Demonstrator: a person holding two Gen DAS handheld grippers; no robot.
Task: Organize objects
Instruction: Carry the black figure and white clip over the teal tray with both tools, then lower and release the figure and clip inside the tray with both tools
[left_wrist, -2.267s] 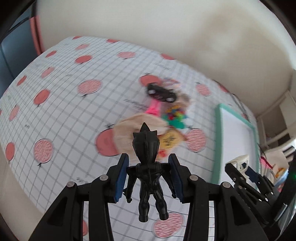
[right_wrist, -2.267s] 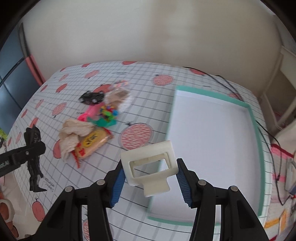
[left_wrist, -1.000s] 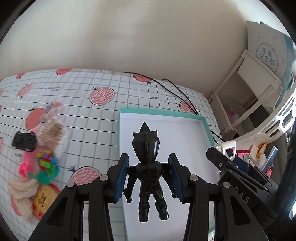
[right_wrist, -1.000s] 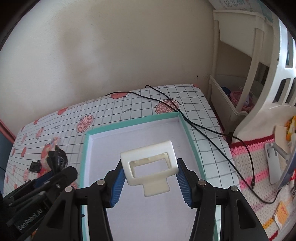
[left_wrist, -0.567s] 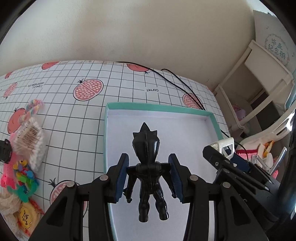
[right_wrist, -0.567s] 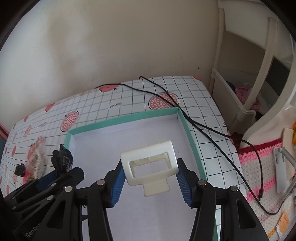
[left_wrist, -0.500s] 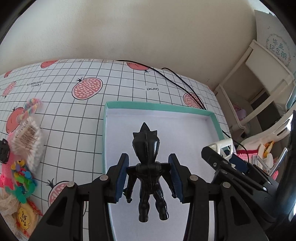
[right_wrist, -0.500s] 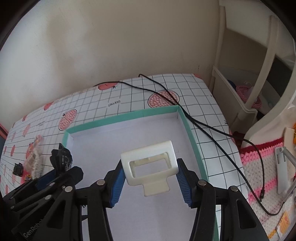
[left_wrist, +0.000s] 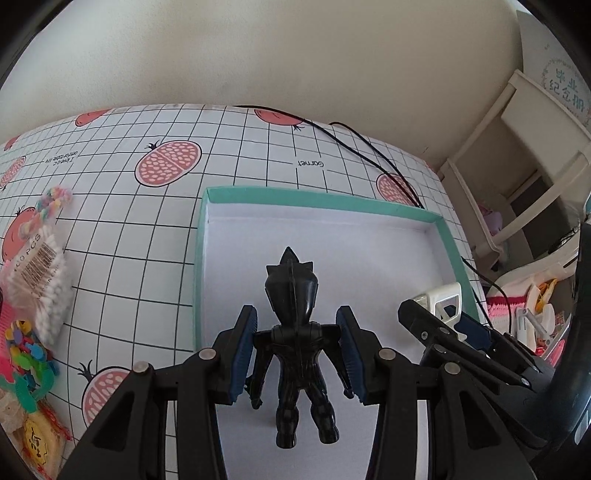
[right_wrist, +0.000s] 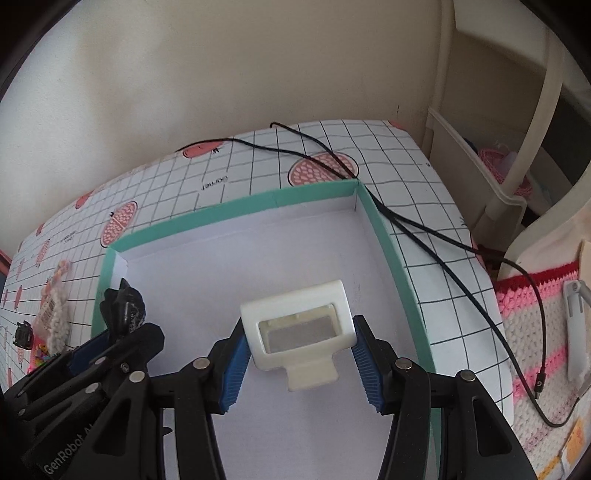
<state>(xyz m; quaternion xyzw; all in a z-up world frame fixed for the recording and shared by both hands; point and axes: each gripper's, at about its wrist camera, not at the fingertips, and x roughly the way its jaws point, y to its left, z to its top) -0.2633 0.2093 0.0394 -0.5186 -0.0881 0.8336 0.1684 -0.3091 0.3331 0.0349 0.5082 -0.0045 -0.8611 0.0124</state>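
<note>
A black spiky-headed toy figure (left_wrist: 293, 288) stands upright between the pads of my left gripper (left_wrist: 296, 314), which is shut on its torso. It hangs over the left part of a white tray with a teal rim (left_wrist: 314, 201). My right gripper (right_wrist: 299, 323) is shut on a white plastic holder (right_wrist: 299, 295) with a rectangular window and a tab, held over the tray's (right_wrist: 236, 206) middle. The two grippers are side by side: the holder (left_wrist: 448, 299) shows at the right of the left wrist view, the figure's head (right_wrist: 123, 306) at the lower left of the right wrist view.
Left of the tray on the pomegranate-print cloth lie a cotton swab pack (left_wrist: 40, 273), colourful plastic toys (left_wrist: 26, 347), a yellow packet (left_wrist: 37, 443) and a small black toy (right_wrist: 23, 334). A black cable (right_wrist: 424, 236) crosses the tray's far right corner. A white shelf (left_wrist: 517, 147) and crocheted mat (right_wrist: 535, 314) lie right.
Both grippers have swung from the pile of objects over to the tray, still carrying the figure and the holder. In the last half second they moved closer over it.
</note>
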